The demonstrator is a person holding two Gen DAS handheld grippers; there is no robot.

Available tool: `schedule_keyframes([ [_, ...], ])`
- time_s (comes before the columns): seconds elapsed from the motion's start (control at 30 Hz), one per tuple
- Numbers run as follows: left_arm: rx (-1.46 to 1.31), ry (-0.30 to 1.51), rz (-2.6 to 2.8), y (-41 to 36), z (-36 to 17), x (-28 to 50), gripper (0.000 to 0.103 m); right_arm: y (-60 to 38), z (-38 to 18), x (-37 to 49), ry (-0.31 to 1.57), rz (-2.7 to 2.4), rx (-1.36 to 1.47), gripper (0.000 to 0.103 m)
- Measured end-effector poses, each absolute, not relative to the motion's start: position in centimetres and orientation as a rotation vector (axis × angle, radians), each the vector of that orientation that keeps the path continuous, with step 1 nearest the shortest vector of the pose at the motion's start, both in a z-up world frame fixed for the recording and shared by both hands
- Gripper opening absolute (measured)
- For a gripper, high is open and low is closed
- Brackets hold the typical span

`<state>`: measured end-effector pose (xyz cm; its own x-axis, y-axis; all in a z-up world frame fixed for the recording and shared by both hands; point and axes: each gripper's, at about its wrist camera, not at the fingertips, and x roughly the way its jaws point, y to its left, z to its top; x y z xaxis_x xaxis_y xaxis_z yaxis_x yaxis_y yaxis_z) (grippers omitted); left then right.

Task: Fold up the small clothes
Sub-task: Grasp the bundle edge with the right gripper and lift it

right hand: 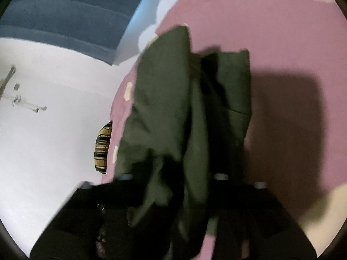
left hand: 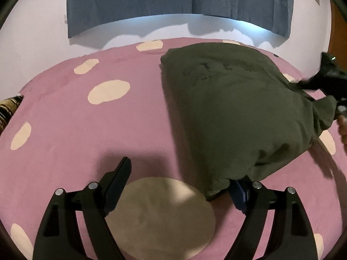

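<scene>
Left wrist view: shirt (left hand: 234, 108), dark green, lying on pink spotted bed (left hand: 86, 130), long axis running from far centre toward near right, faint print facing up at far end. Near corner draping over right finger of left tool (left hand: 180, 186); jaws standing spread wide, nothing pinched, tool pointing down at bed. At right edge, right tool (left hand: 325, 82) meeting bunched shirt corner, part of a hand (left hand: 342, 125) showing below. Blue curtain (left hand: 173, 6) hanging behind.

Right wrist view, blurred: shirt (right hand: 173, 119) bunching in folds, stretching from right tool (right hand: 173, 195) away toward far bed (right hand: 271, 32) edge. Cloth lying between jaws; jaws looking parted, pinching or not being impossible to tell. Striped cushion (right hand: 103, 149) sitting beside bed.
</scene>
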<state>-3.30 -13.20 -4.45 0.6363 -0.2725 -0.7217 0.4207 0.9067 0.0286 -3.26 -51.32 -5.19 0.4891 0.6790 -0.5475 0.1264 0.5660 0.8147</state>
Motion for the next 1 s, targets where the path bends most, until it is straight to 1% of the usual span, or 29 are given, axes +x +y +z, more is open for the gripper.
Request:
schedule_keyframes([
  [0.03,0.205,0.79,-0.4,-13.2,-4.5,-3.1,0.082,-51.4,-4.5,-3.9,1.019,0.389,0.911,0.072],
  [0.13,0.188,0.805,-0.402,-13.0,-4.5,-3.0,0.082,-50.8,-3.0,-5.7,1.025,0.376,0.843,0.076],
  [0.3,0.198,0.801,-0.4,-13.2,-4.5,-2.9,0.082,-49.4,-3.0,-7.6,1.048,0.37,0.77,0.076],
  [0.33,0.199,0.8,-0.399,-13.2,-4.5,-2.9,0.082,-48.9,-3.1,-7.7,1.052,0.362,0.753,0.072],
  [0.4,0.203,0.799,-0.393,-13.2,-4.6,-2.8,0.082,-48.8,-3.6,-7.9,1.065,0.342,0.705,0.025],
  [0.47,0.194,0.814,-0.398,-13.2,-4.9,-2.6,0.082,-48.5,-4.4,-8.3,1.069,0.353,0.728,0.018],
  [0.5,0.187,0.822,-0.398,-13.2,-5.1,-2.5,0.082,-48.9,-5.0,-8.4,1.063,0.348,0.745,0.016],
  [0.73,0.155,0.876,-0.413,-12.9,-6.2,-1.7,0.083,-52.0,-11.0,-9.8,0.994,0.418,1.028,0.01],
  [1.0,0.152,0.876,-0.41,-12.7,-6.3,-1.8,0.083,-52.2,-10.9,-9.9,0.979,0.433,1.028,0.01],
])
